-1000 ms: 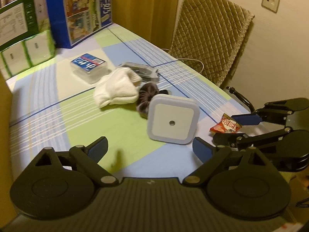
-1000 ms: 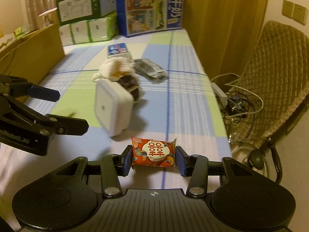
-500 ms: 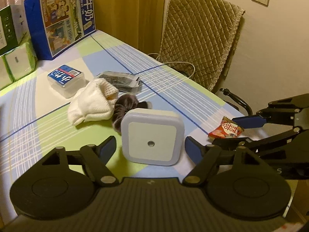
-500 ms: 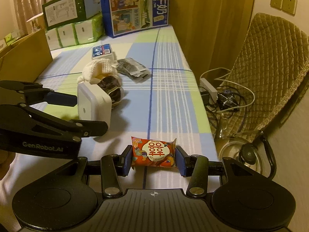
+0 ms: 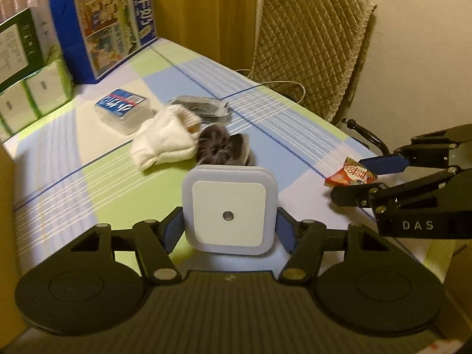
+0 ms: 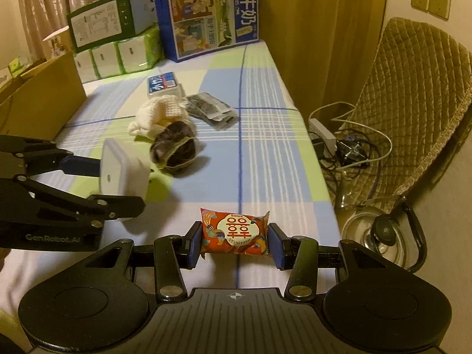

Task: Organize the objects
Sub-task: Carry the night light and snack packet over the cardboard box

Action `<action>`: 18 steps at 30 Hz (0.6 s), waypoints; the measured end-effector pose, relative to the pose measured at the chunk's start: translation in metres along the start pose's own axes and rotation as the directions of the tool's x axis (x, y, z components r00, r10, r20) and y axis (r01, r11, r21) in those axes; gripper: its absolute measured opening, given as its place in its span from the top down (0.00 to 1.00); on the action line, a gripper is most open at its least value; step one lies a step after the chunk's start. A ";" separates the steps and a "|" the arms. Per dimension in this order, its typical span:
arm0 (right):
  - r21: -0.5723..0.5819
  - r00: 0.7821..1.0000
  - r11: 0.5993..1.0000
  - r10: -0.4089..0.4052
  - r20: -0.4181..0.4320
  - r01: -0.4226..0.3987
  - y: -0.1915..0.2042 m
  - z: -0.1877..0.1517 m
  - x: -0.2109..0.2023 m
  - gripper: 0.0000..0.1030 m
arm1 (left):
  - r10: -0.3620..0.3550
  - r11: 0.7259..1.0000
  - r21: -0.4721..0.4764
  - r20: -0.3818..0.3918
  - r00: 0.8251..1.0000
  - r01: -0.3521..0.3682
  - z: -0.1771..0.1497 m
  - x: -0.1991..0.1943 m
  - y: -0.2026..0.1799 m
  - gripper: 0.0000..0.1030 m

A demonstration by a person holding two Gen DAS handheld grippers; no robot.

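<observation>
A white square night light (image 5: 229,210) stands upright between my left gripper's (image 5: 229,230) blue pads, which press on both its sides. The right wrist view shows the same night light (image 6: 121,172) tilted in the left gripper (image 6: 116,184), over the checked tablecloth (image 6: 259,159). My right gripper (image 6: 235,244) is shut on a red snack packet (image 6: 234,231) near the table's right edge. In the left wrist view the snack packet (image 5: 351,175) sits between the right gripper's (image 5: 364,180) fingers.
Behind the light lie a dark scrunchie (image 5: 221,147), a white knitted sock (image 5: 163,143), a blue-labelled clear box (image 5: 122,107) and a dark foil packet (image 5: 200,108). A blue milk carton box (image 6: 206,14) and tissue packs (image 6: 118,54) stand at the back. A cardboard box (image 6: 38,97) is on the left, a quilted chair (image 6: 413,112) and floor cables (image 6: 348,150) on the right.
My left gripper moved forward around the night light and closed on it. The right gripper kept its hold on the snack packet.
</observation>
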State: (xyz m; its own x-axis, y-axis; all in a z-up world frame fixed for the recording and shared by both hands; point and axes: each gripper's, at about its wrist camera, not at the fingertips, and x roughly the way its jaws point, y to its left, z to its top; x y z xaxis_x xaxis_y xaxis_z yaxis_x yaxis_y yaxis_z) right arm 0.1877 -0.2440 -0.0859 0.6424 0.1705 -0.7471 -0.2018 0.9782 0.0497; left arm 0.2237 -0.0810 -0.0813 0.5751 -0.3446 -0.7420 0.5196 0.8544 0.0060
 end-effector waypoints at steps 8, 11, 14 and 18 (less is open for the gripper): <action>-0.015 0.999 0.999 0.032 0.034 -0.032 0.023 0.010 -0.023 0.58 | 0.046 0.999 -0.029 0.018 0.999 -0.046 0.001 -0.049 0.011 0.41; -0.029 0.997 0.998 0.048 0.055 -0.047 0.035 0.018 -0.036 0.58 | 0.064 0.997 -0.046 0.029 0.998 -0.063 0.001 -0.072 0.015 0.41; -0.037 0.995 0.997 0.071 0.071 -0.069 0.049 0.026 -0.048 0.58 | 0.084 0.994 -0.068 0.041 0.996 -0.081 0.000 -0.093 0.022 0.41; -0.052 0.991 0.994 0.102 0.090 -0.097 0.070 0.039 -0.066 0.58 | 0.119 0.990 -0.080 0.056 0.991 -0.115 -0.001 -0.122 0.031 0.41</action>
State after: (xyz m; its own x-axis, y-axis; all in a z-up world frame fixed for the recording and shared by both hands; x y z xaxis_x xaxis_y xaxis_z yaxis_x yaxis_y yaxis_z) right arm 0.1598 -0.1826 -0.0075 0.6829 0.2790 -0.6752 -0.3013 0.9495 0.0875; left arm 0.1692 -0.0117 0.0085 0.6675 -0.2615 -0.6972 0.3980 0.9167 0.0372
